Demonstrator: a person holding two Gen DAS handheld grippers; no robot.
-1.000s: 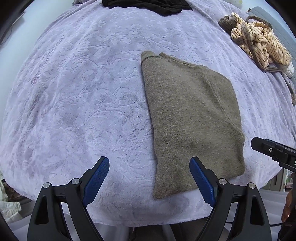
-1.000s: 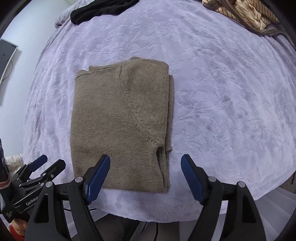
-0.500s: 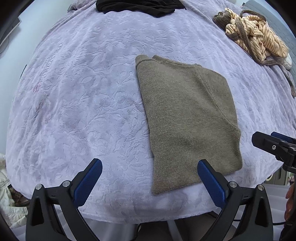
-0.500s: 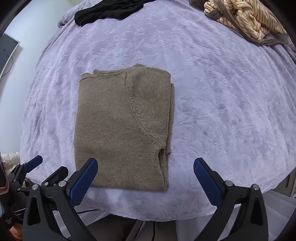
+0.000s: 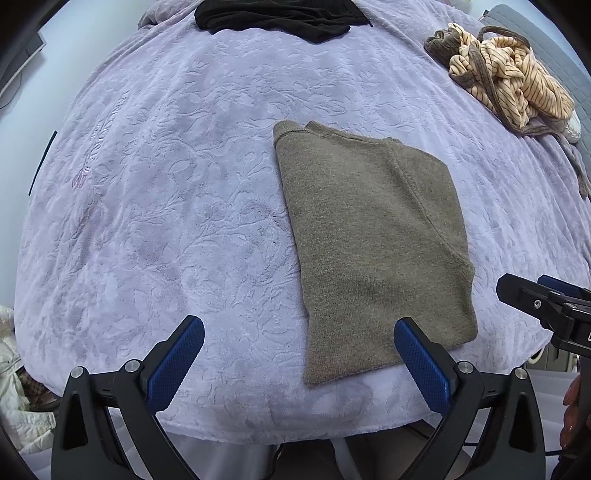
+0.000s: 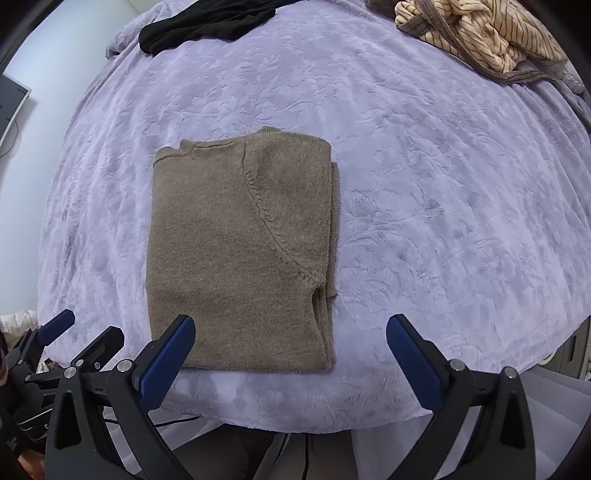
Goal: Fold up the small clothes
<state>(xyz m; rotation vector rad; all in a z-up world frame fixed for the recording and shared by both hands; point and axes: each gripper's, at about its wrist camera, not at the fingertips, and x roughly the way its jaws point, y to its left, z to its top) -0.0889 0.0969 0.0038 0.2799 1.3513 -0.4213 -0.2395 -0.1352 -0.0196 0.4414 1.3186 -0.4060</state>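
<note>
A small olive-brown knit sweater [image 5: 373, 236] [image 6: 240, 251] lies folded into a neat rectangle on the lilac embossed bedspread [image 5: 177, 192] [image 6: 424, 184]. My left gripper [image 5: 295, 350] hangs above the spread's near edge, wide open, with the sweater's near left corner between its blue pads [image 5: 175, 363], untouched. My right gripper [image 6: 291, 350] is also wide open over the sweater's near right corner, nothing pressed between its blue pads [image 6: 413, 358]. Each gripper shows at the other view's edge: right gripper [image 5: 546, 306], left gripper [image 6: 55, 343].
A crumpled striped cream-and-brown garment [image 5: 506, 85] [image 6: 476, 33] lies at the far right of the bed. A black garment [image 5: 280, 14] [image 6: 199, 22] lies at the far edge. The bedspread's near edge drops off just below the grippers.
Both grippers' jaws have spread wider and both have drawn back a little from the sweater, which lies as it was.
</note>
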